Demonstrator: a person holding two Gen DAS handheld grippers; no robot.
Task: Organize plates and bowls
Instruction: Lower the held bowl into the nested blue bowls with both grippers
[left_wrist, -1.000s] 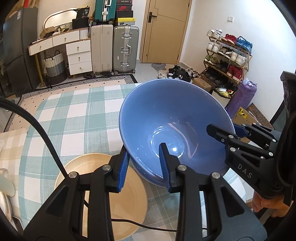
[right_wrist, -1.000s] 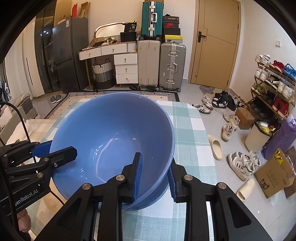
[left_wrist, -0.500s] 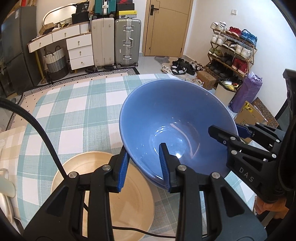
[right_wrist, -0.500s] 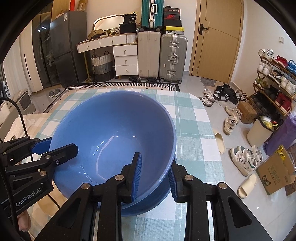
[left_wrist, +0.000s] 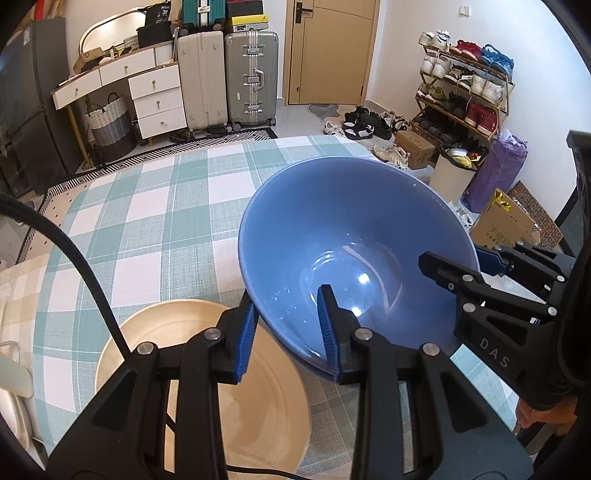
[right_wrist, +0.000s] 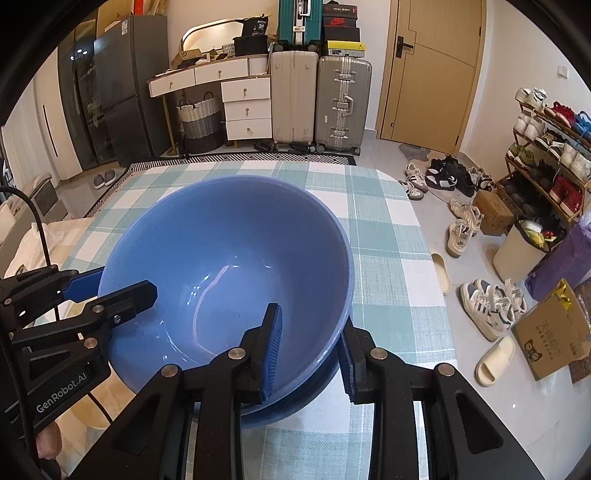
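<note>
Blue bowl (left_wrist: 354, 236) rim between both tools — left tool (left_wrist: 286, 332), right tool (right_wrist: 308, 349), seemingly pinched

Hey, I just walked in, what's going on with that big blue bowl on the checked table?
A person is holding the blue bowl with two tools at once. The left hand-held gripper clamps one side of its rim and the right hand-held gripper clamps the opposite side. The bowl is tilted above the checked tablecloth, seemingly over another blue dish. A beige plate lies on the table beside it.
</note>
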